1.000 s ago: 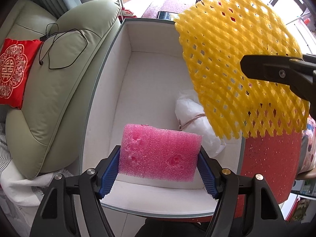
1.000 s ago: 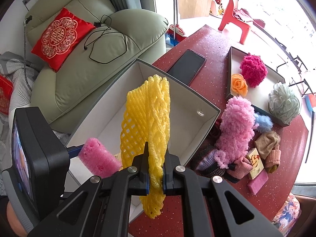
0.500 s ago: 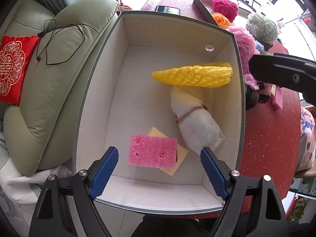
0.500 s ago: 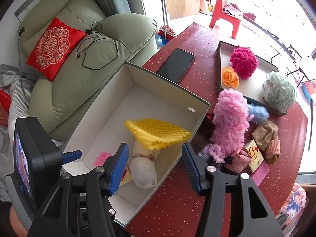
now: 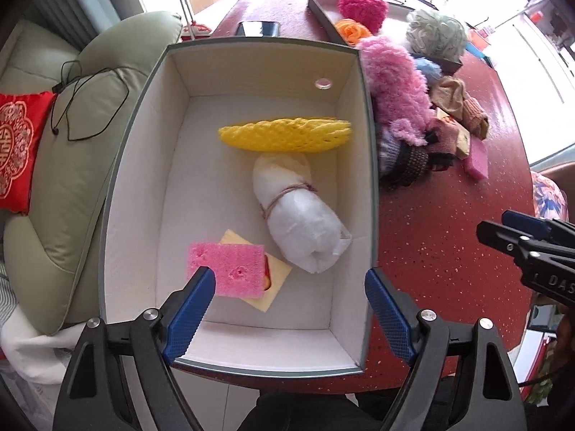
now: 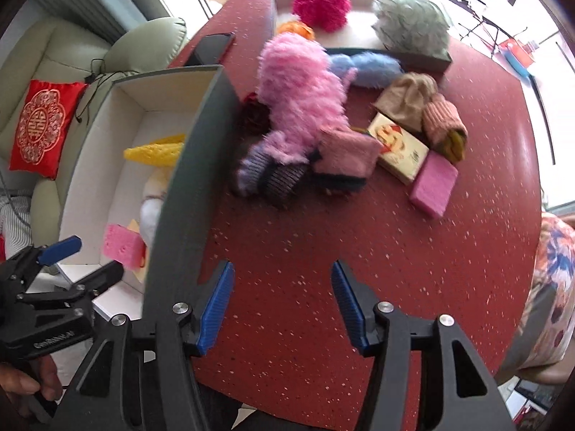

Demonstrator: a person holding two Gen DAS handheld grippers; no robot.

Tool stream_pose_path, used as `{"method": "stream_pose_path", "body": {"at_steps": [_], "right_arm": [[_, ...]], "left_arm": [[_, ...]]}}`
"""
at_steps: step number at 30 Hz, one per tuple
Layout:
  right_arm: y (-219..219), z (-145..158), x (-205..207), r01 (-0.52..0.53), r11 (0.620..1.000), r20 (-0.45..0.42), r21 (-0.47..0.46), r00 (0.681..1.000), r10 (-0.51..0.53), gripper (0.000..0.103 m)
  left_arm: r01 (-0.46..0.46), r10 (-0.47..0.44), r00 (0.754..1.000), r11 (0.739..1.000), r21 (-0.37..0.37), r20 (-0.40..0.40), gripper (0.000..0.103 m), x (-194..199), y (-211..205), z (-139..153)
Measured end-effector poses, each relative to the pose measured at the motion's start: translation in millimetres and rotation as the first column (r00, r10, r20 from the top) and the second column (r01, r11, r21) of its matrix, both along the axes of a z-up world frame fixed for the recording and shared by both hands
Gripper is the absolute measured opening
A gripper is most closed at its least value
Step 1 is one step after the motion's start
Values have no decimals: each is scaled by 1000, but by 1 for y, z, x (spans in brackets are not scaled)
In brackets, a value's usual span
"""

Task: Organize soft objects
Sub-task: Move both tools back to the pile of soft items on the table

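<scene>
Red speckled tabletop is seen under the right gripper, spread wide and empty. Beneath the left gripper, likewise wide and empty, the pink sponge is seen inside the white box.

We see a red speckled table. On it sit a white-lined box, a phone (dark-screened) and a heap of soft things.

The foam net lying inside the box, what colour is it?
Yellow; the foam net shows best in the left wrist view, in the box.
</scene>
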State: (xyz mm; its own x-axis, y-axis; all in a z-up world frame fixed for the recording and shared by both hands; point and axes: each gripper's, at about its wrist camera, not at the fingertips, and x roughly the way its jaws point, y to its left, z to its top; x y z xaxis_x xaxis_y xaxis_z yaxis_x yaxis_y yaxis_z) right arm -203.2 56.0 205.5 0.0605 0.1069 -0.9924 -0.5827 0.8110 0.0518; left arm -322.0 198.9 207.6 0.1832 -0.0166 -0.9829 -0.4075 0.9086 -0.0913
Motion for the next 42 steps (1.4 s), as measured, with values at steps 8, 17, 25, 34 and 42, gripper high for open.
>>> {"method": "stream_pose_path", "body": {"at_steps": [8, 17, 25, 34, 42], "right_arm": [[-76, -18, 14, 153, 988, -42, -15, 987, -154, 60], [-121, -26, 68, 278, 960, -46, -11, 959, -278, 63], [-114, -42, 119, 280, 960, -65, 26, 958, -278, 63], [-104, -62, 146, 239, 971, -69, 9, 969, -238, 63], [-92, -72, 167, 293, 956, -83, 31, 954, -289, 63]], "left_arm": [[213, -211, 977, 976, -46, 35, 86, 45, -74, 17], [257, -257, 964, 966, -8, -68, 86, 117, -123, -23], [203, -179, 968, 970, 131, -174, 86, 159, -114, -72], [259, -230, 962, 938, 231, -147, 98, 192, -111, -82], [295, -263, 952, 925, 240, -157, 98, 211, -128, -92]]}}
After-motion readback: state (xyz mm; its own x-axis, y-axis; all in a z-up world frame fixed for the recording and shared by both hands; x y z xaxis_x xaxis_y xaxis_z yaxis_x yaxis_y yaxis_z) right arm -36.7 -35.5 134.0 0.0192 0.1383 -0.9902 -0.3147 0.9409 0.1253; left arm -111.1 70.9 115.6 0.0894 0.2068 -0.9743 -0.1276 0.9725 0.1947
